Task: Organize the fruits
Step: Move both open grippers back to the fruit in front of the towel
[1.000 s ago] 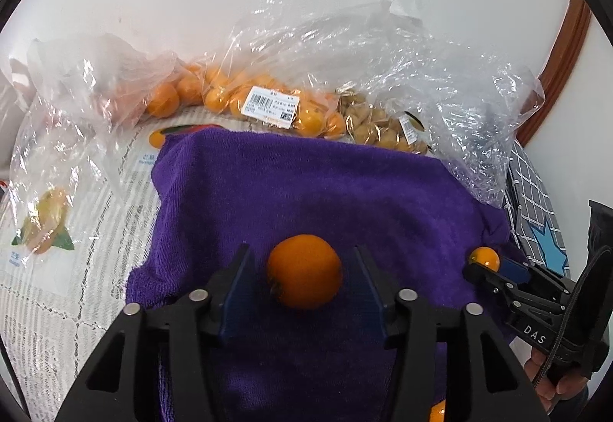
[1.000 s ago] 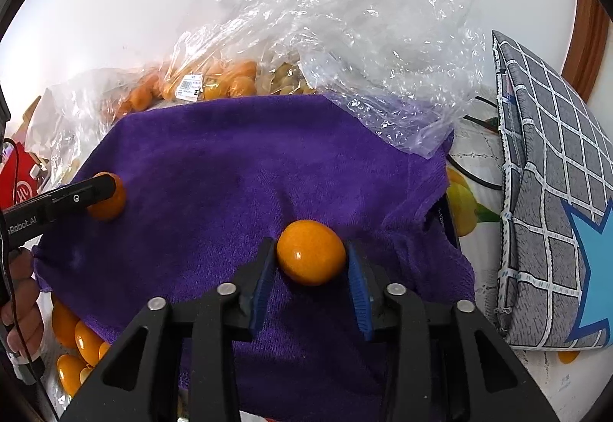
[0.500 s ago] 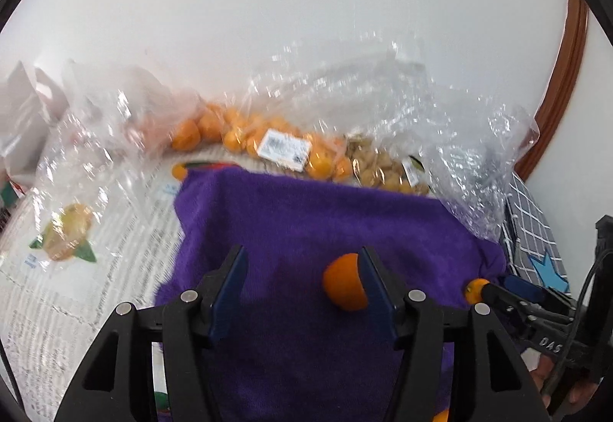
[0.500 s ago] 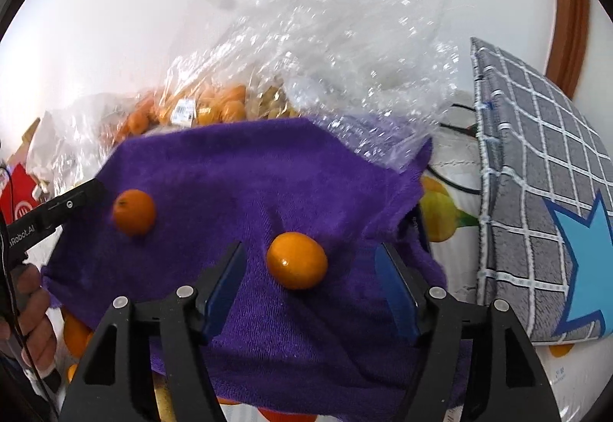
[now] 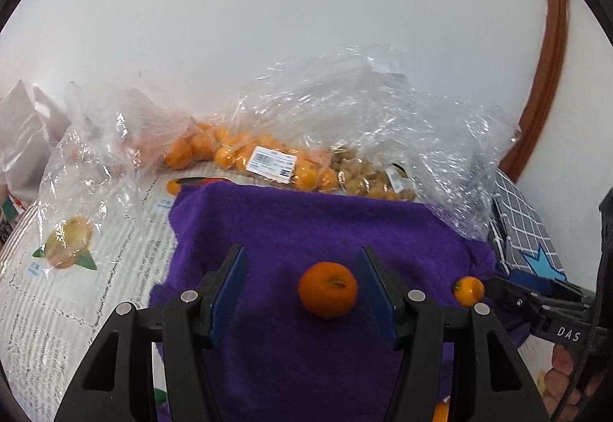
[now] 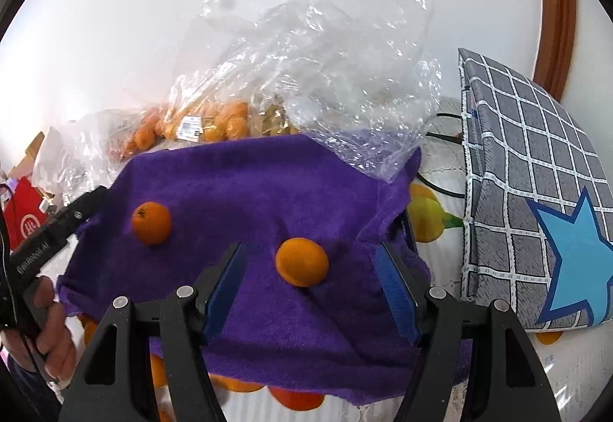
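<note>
Against a white wall, the purple towel (image 6: 245,184) carries two oranges (image 6: 302,261) mid-frame; both hand-held grippers (image 6: 310,284) gape empty, the right freshly opened. Bagged fruit (image 5: 245,155) at upper centre remains unsorted.

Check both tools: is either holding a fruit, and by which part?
Neither holds anything. Left tool is open; its orange sits on the purple towel. Right tool has just opened around its own orange, pads clear.

A plain white wall (image 5: 291,38) is filling the view ahead of the claws, lying evenly lit. A curved brown wooden trim (image 5: 551,69) is running up it to the right, and a fruit-printed tablecloth (image 5: 76,291) is spreading below left.
</note>
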Tool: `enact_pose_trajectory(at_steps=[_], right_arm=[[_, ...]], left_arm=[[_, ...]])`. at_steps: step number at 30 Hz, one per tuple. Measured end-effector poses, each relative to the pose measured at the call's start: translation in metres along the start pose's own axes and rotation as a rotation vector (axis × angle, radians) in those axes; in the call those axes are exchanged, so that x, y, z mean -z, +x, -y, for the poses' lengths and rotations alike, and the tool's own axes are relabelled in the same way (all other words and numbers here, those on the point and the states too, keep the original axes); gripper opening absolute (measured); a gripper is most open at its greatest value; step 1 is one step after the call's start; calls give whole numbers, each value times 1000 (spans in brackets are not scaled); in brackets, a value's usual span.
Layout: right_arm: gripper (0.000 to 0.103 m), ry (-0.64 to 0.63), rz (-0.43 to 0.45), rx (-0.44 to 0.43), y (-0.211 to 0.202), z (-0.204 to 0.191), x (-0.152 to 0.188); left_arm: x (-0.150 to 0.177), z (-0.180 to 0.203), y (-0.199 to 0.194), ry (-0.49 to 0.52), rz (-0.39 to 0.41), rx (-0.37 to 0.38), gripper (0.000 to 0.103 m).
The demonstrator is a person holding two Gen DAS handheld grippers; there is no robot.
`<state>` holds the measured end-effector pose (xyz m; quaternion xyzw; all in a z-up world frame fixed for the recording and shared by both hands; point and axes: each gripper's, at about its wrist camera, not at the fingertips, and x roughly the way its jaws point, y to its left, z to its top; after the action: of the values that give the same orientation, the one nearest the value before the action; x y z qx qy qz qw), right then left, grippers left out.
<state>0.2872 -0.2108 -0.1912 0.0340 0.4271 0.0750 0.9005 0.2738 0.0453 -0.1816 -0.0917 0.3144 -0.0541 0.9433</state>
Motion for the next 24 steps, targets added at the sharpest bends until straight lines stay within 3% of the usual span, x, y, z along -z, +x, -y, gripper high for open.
enact_pose_trajectory(at_steps=[8,24], right_arm=[[69,-37,30,-64,-19,-17,8],[69,-60,46,-106,-45,-25,57]], left_arm=[[8,15,-19,61,60,-66,57],[33,-6,-69,18,87,-96,58]])
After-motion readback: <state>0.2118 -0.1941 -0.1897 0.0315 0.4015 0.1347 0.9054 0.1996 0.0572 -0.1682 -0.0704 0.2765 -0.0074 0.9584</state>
